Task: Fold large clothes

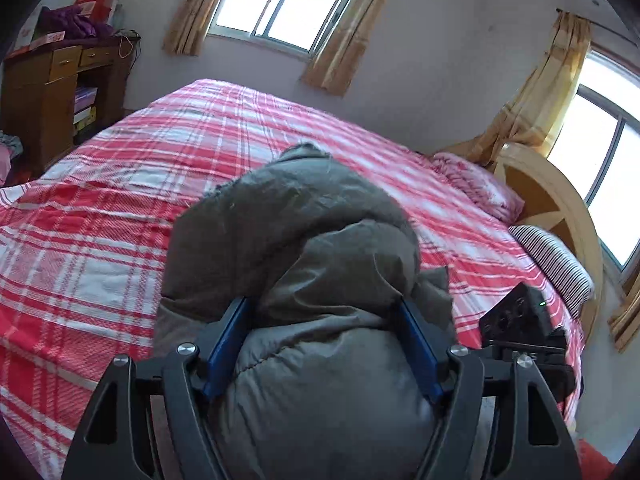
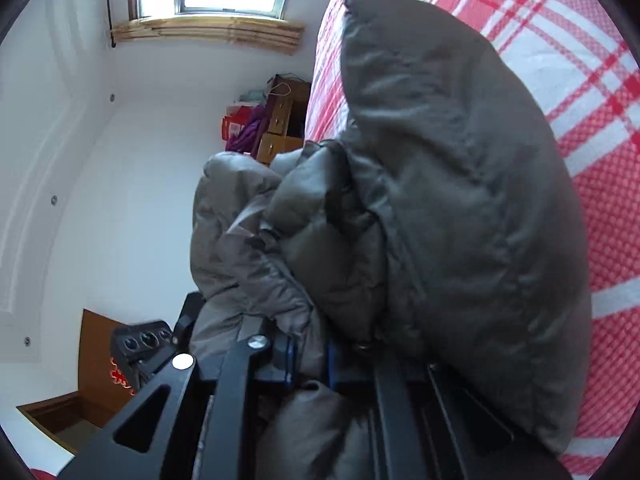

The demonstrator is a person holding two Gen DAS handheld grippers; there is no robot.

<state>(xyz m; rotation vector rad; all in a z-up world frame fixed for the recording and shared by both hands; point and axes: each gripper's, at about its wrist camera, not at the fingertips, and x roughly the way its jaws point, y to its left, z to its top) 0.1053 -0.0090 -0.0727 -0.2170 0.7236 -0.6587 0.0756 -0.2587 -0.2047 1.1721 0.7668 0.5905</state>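
A grey padded jacket (image 1: 296, 224) lies bunched on the bed (image 1: 88, 240), which has a red and white plaid sheet. My left gripper (image 1: 324, 312) stands wide, its blue fingers (image 1: 228, 340) on both sides of a thick bulge of the jacket, pressing its sides. In the right wrist view the same jacket (image 2: 460, 200) fills the frame, hanging against the plaid sheet (image 2: 592, 92). My right gripper (image 2: 310, 354) is shut on a fold of the jacket; its fingertips are mostly buried in fabric. The right gripper body shows in the left wrist view (image 1: 520, 324).
A wooden desk (image 1: 60, 80) with boxes and purple clothes stands at the far left. Pillows (image 1: 480, 180) and a wooden headboard (image 1: 560, 208) are on the right. Curtained windows (image 1: 288, 0) are behind the bed.
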